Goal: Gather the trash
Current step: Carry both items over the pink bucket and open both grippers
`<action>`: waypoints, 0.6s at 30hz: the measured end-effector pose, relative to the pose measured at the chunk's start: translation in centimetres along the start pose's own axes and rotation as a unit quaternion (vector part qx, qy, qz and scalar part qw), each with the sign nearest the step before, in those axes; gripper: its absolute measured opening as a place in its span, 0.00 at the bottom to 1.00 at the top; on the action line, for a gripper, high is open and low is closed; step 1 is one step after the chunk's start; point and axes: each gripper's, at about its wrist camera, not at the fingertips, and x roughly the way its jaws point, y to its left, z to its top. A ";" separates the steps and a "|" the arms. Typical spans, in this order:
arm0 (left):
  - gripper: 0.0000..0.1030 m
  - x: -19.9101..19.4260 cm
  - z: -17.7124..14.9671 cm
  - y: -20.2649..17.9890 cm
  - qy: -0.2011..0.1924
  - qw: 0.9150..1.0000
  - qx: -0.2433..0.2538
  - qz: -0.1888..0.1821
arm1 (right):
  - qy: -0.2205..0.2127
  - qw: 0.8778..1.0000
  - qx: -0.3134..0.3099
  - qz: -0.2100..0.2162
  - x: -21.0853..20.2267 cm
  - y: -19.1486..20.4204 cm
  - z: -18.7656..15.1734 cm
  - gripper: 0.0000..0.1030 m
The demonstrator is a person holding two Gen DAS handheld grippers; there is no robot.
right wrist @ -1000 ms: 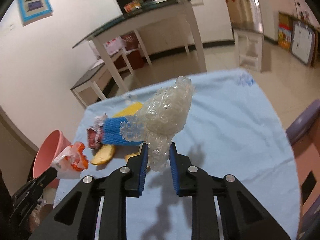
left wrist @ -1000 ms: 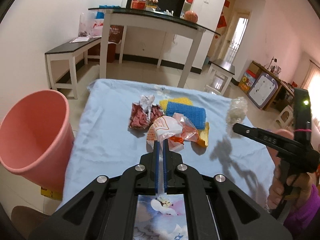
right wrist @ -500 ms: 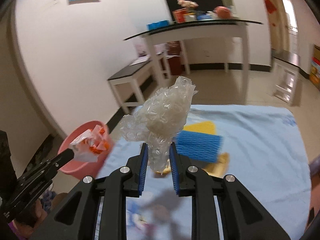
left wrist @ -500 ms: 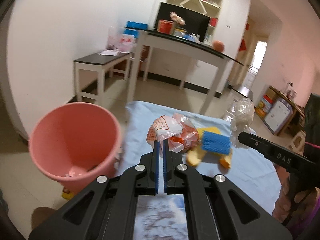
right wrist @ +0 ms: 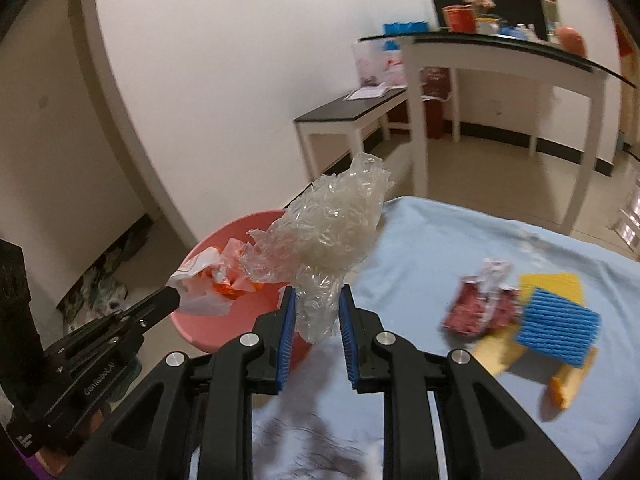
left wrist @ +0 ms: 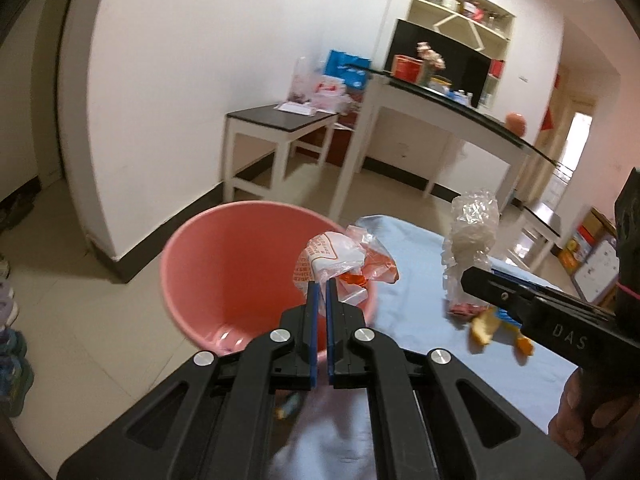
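My left gripper (left wrist: 320,286) is shut on a crumpled white and orange plastic wrapper (left wrist: 340,262) and holds it over the near rim of the pink bucket (left wrist: 224,276). My right gripper (right wrist: 317,296) is shut on a wad of clear bubble wrap (right wrist: 332,236), held above the table's left edge beside the bucket (right wrist: 208,248). The wrapper (right wrist: 212,284) and left gripper (right wrist: 172,298) also show in the right wrist view; the bubble wrap (left wrist: 472,240) shows in the left wrist view.
On the blue tablecloth (right wrist: 460,248) lie a red crumpled packet (right wrist: 480,304), a blue sponge (right wrist: 560,324) on a yellow one (right wrist: 554,286), and orange peel (right wrist: 564,392). White side tables (left wrist: 280,128) stand behind the bucket by the wall.
Both grippers have swung left from over the table toward the pink bucket, each carrying its trash. The wrapper now hangs over the bucket's rim.
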 end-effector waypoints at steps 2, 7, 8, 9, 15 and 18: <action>0.03 0.5 -0.1 1.1 0.005 1.000 -0.009 0.010 | 0.009 1.000 -0.009 0.006 1.2 1.2 0.1 0.20; 0.03 1.4 -0.6 3.5 0.020 0.999 -0.028 0.032 | 0.029 0.999 -0.022 0.017 3.8 2.7 0.2 0.20; 0.03 1.5 -0.6 3.9 0.023 0.999 -0.031 0.035 | 0.034 0.999 -0.023 0.019 4.4 3.0 0.3 0.20; 0.03 1.6 -0.7 4.3 0.025 0.998 -0.033 0.037 | 0.039 0.999 -0.024 0.020 5.0 3.1 0.3 0.20; 0.03 2.1 -1.2 5.7 0.035 0.997 -0.040 0.048 | 0.062 0.997 -0.026 0.026 7.2 4.1 -0.2 0.21; 0.03 2.4 -1.3 6.0 0.040 0.997 -0.040 0.052 | 0.071 0.997 -0.027 0.027 8.4 4.1 -0.2 0.21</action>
